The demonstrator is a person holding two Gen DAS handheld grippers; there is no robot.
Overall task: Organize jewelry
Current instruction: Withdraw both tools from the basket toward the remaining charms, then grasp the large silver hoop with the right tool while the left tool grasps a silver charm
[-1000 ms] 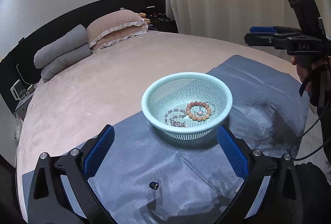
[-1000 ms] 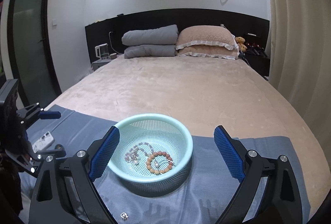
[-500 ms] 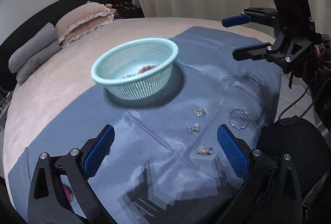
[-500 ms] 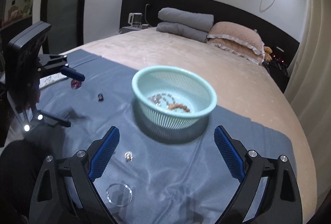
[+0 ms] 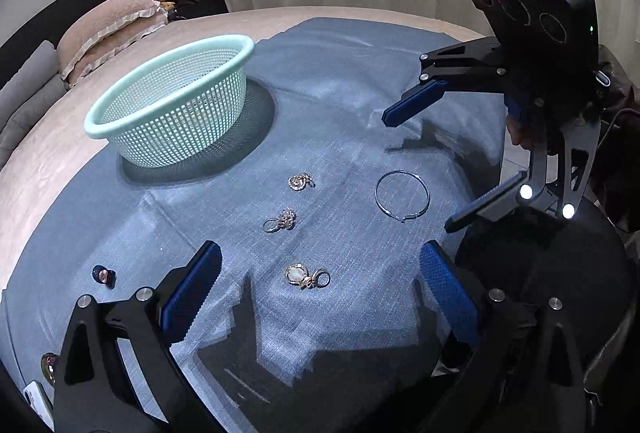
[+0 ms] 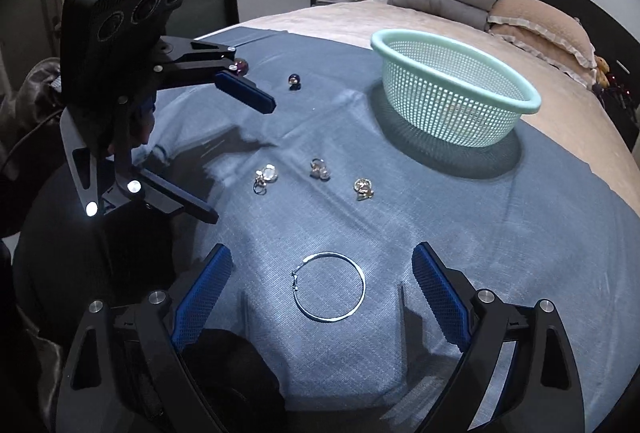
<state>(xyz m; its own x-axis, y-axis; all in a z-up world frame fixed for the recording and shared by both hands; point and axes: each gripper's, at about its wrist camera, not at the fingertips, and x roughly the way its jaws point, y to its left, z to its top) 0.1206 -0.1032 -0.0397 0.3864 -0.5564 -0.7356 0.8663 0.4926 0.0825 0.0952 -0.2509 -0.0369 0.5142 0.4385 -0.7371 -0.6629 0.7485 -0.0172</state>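
Wrist views angled down, close over the blue cloth (image 5: 340,93) on the bed (image 6: 320,21); shared: mesh basket (image 5: 176,113), hoop (image 6: 328,287), each other's gripper.

basket (image 5: 168,101) on cloth (image 5: 340,81) | three rings (image 5: 280,220) before basket | hoop (image 5: 402,195) right of rings

Matt blue woven cloth (image 6: 460,217), faintly creased. Mint plastic basket (image 6: 452,89), perforated mesh wall, smooth rim. Thin shiny metal hoop (image 6: 329,287). Three small glittering gold-tone pieces (image 5: 306,276), polished, one with a pearly face. Glossy dark bead (image 6: 294,81). Plush beige bedspread (image 6: 400,19). Black matt plastic grippers with knurled blue pads (image 6: 440,297).
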